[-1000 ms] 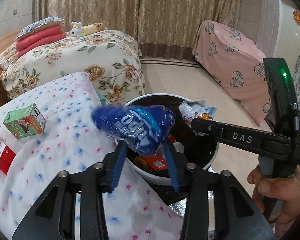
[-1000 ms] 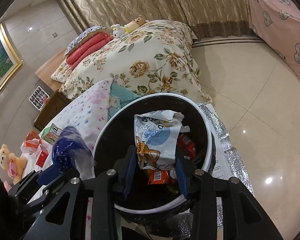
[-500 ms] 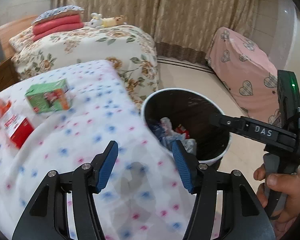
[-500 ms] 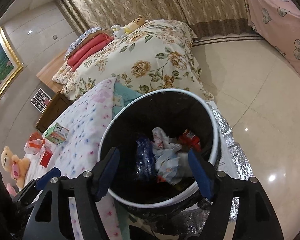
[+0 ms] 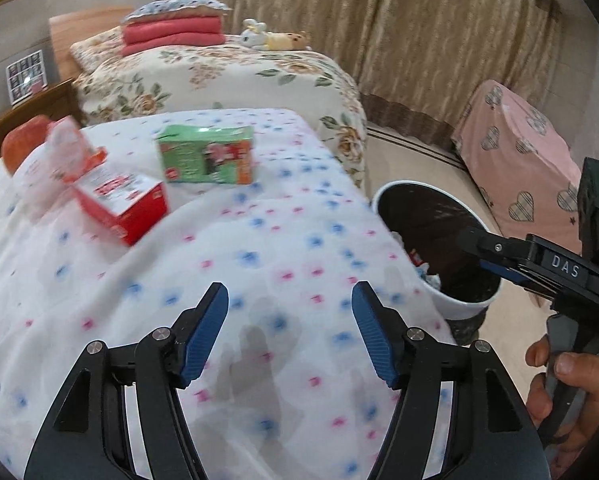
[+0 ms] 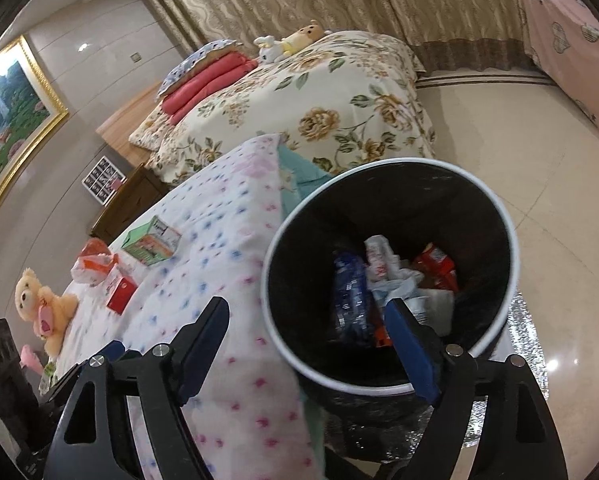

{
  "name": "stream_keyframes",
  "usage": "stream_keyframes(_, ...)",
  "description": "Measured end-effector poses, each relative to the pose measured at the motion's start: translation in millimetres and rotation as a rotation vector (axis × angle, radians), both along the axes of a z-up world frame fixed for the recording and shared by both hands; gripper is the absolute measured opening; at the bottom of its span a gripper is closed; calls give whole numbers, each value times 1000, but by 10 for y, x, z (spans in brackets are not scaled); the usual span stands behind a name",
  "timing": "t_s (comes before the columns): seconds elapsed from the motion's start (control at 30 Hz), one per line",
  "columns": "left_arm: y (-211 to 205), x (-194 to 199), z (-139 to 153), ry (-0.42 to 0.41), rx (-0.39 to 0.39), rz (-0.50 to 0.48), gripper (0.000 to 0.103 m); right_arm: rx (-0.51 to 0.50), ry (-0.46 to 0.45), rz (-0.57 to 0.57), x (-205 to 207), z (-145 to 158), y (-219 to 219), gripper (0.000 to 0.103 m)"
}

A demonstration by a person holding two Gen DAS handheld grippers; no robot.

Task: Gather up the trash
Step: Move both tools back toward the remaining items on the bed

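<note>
My left gripper [image 5: 289, 320] is open and empty above the dotted white bedspread [image 5: 227, 264]. On the bed lie a green carton [image 5: 206, 155], a red box [image 5: 123, 202] and a crumpled white-and-orange wrapper [image 5: 47, 160]. The white-rimmed black bin [image 6: 503, 216] stands beside the bed and holds a blue wrapper [image 6: 349, 292], white wrappers [image 6: 383, 268] and red packaging [image 6: 435, 266]. My right gripper [image 6: 307, 336] is open and empty over the bin's near rim. The bin [image 5: 459, 308] also shows in the left wrist view, with the right gripper's body [image 5: 539, 268] over it.
A floral bed [image 6: 319, 112] with red pillows and plush toys stands behind. A teddy bear [image 6: 39, 300] sits at the bed's far end. A pink heart-patterned cover [image 5: 519, 160] is across the tiled floor. Silver foil [image 6: 527, 340] lies under the bin.
Both grippers opened and dropped the blue wrapper and the white snack bag into the bin. My left gripper then swung left over the bed toward the cartons.
</note>
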State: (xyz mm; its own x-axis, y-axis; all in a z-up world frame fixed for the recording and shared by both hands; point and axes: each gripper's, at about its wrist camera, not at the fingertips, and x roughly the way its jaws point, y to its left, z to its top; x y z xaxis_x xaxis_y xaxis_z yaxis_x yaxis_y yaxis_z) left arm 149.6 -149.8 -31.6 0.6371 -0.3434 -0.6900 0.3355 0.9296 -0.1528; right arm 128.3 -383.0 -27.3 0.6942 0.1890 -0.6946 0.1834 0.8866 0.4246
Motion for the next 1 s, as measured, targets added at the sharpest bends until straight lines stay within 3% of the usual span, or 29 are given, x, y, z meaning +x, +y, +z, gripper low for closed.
stream_keyframes(1.0,1534,154,-66,18,-23,321,66,-12,-14,267,379,27,1371,84)
